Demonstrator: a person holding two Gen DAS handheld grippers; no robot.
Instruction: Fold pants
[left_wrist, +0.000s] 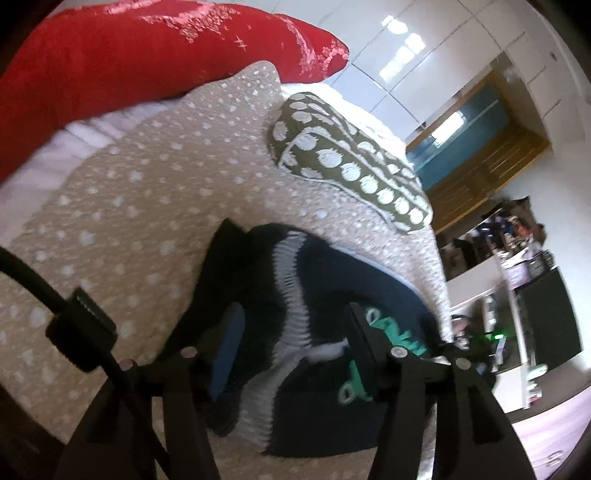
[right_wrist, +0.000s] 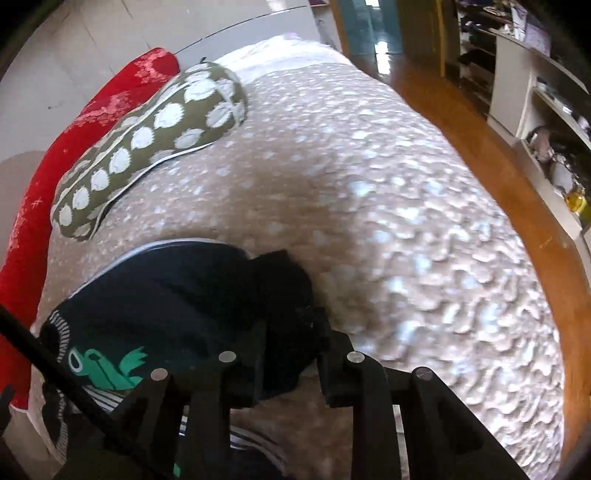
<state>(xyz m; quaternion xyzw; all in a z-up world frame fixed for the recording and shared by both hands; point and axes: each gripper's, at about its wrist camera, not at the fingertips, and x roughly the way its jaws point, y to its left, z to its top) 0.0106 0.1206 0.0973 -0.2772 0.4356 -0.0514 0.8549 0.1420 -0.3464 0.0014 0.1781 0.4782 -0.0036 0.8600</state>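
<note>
Dark navy pants (left_wrist: 332, 280) with a white striped band and a green print lie bunched on a beige spotted bedspread (left_wrist: 147, 192). My left gripper (left_wrist: 295, 325) is open, its fingers standing on either side of the white waistband, just above the fabric. In the right wrist view the same pants (right_wrist: 177, 295) lie in a folded heap. My right gripper (right_wrist: 291, 339) has its fingers around the heap's dark edge with a gap between them; dark cloth sits between the fingers.
An olive cushion with white dots (left_wrist: 343, 158) (right_wrist: 147, 136) and a red cushion (left_wrist: 129, 55) (right_wrist: 74, 129) lie at the back of the bed. The wooden floor (right_wrist: 498, 184) and cluttered shelves (right_wrist: 546, 110) are beyond the bed's edge.
</note>
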